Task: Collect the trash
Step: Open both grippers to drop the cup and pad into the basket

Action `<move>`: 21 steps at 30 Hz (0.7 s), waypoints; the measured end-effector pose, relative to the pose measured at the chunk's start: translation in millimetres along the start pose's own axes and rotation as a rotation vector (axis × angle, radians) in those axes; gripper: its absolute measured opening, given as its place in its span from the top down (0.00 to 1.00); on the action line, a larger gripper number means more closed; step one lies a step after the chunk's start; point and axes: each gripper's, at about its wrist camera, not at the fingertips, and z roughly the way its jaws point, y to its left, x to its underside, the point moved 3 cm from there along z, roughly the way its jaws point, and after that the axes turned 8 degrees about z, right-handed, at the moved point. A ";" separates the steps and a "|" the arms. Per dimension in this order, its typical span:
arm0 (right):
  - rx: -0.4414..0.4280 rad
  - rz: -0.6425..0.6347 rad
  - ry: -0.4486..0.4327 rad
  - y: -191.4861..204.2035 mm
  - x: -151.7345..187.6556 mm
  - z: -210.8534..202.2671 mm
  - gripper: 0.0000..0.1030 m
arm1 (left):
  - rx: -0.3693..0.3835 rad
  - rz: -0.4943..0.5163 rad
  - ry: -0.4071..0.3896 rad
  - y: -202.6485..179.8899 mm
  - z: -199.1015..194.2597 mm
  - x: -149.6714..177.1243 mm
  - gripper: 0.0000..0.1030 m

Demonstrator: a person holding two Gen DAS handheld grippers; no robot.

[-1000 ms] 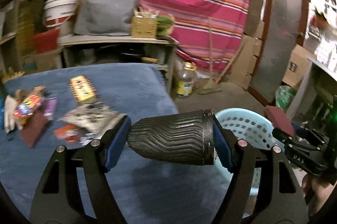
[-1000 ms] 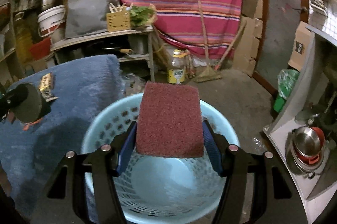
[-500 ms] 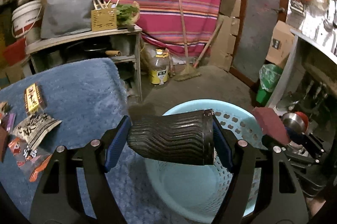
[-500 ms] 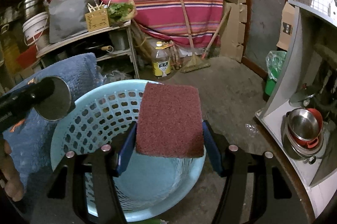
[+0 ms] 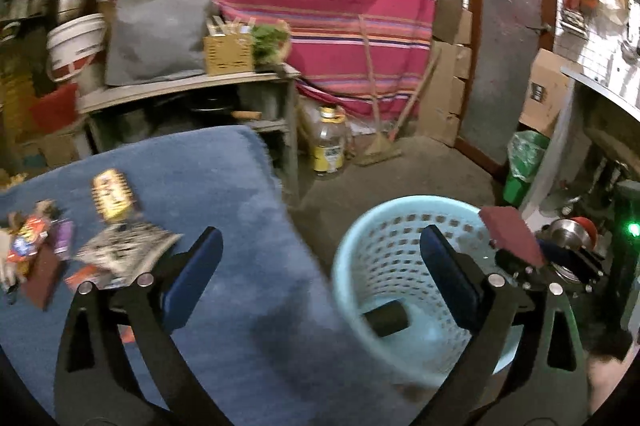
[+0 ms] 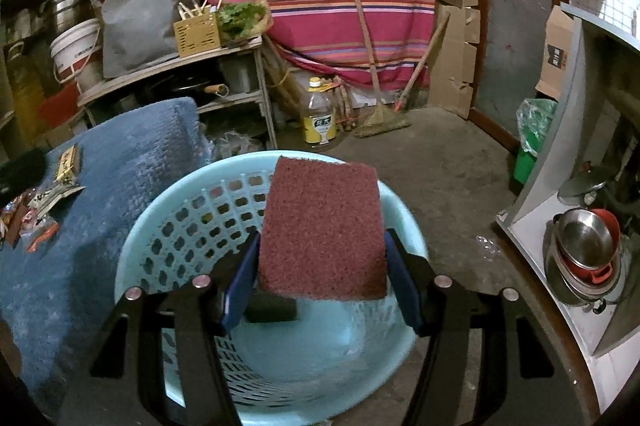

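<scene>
Left wrist view shows my left tongs (image 5: 316, 278) now released, the black cup (image 5: 386, 316) just dropped into the basket (image 5: 400, 222), while my right tongs (image 6: 320, 282) clench the pad (image 6: 322, 226) above it, wrappers (image 5: 120, 254) waiting on the table (image 5: 224, 186).

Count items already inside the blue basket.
1: a black ribbed cup lies on its side on the bottom of the blue basket. The maroon scouring pad is above it, clamped in the right gripper. The pad hides part of the floor.
</scene>
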 end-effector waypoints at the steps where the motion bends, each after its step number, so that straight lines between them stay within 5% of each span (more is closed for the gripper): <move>1: -0.003 -0.001 0.001 3.7 -0.1 0.7 0.41 | -0.014 -0.001 -0.004 7.4 -6.1 2.3 0.06; 3: -0.007 -0.005 0.005 13.4 0.2 2.5 0.41 | -0.058 -0.003 -0.012 27.5 -21.0 8.8 0.05; 7: 0.024 -0.005 -0.026 25.5 0.8 1.6 0.11 | -0.120 -0.024 -0.026 64.0 -45.3 17.4 0.05; 14: 0.056 -0.007 -0.045 49.0 0.3 -6.5 0.11 | -0.214 -0.078 -0.045 128.4 -73.9 38.5 0.05; 21: -0.046 -0.037 -0.116 118.9 -2.6 -37.6 0.10 | -0.283 -0.145 -0.057 187.8 -101.7 54.7 0.05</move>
